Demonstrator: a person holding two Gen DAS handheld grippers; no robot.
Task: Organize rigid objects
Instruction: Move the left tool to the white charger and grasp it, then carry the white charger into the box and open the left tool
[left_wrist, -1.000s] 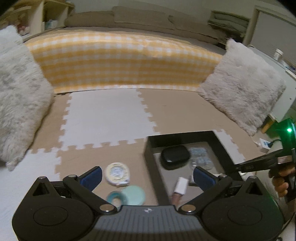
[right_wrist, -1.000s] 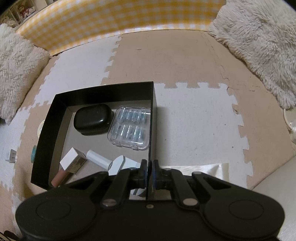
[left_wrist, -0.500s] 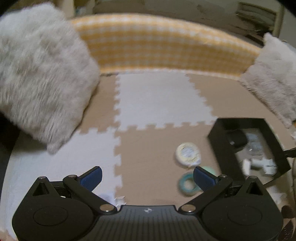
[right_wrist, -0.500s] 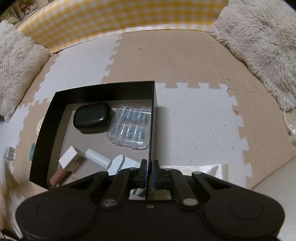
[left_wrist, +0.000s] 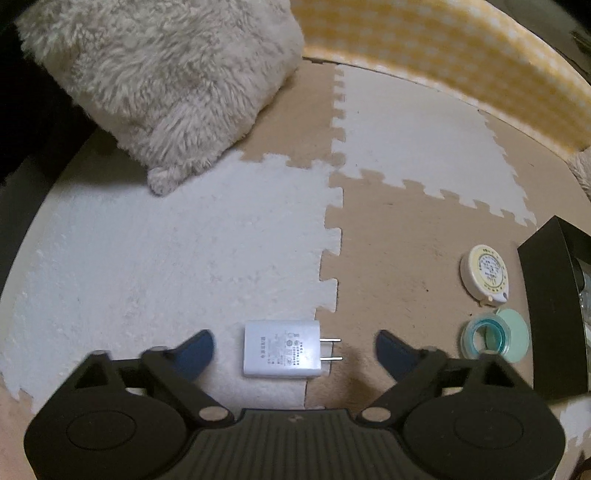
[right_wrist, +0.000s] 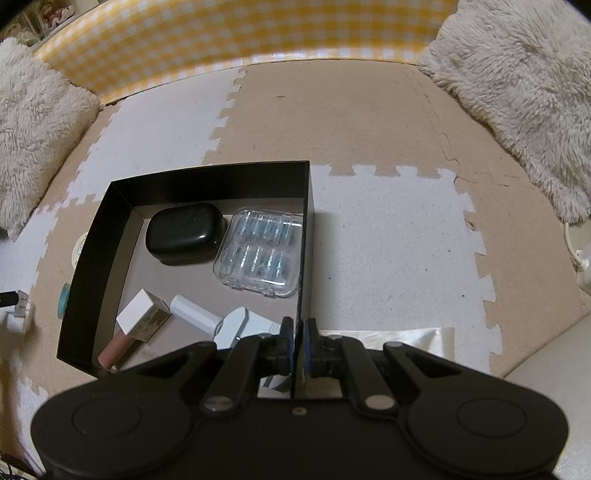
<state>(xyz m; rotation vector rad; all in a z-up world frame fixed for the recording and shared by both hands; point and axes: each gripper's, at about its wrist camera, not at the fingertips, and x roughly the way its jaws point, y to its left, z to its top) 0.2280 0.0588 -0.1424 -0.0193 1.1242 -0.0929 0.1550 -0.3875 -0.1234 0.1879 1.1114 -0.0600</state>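
Observation:
In the left wrist view my left gripper (left_wrist: 293, 349) is open, its blue fingertips on either side of a white wall charger (left_wrist: 281, 349) that lies flat on the foam mat, prongs pointing right. A round white tape measure (left_wrist: 485, 273) and a teal tape roll with its lid (left_wrist: 493, 338) lie to the right, beside the black box (left_wrist: 550, 317). In the right wrist view my right gripper (right_wrist: 298, 345) is shut on the right wall of the black box (right_wrist: 304, 229). Inside lie a black case (right_wrist: 183, 232), a clear case (right_wrist: 260, 253), a lip gloss (right_wrist: 129, 332) and a white cable adapter (right_wrist: 221, 319).
A fluffy cream cushion (left_wrist: 166, 74) sits at the far left and another one (right_wrist: 524, 81) at the far right. A yellow checked bed edge (right_wrist: 221, 48) runs along the back. A white cable (right_wrist: 576, 254) lies at the right. A glossy sheet (right_wrist: 417, 339) lies by the box.
My left gripper has swung left and down, from over the box and tape measure to over the white charger, which now lies between its fingers. The right gripper has stayed clamped on the box wall.

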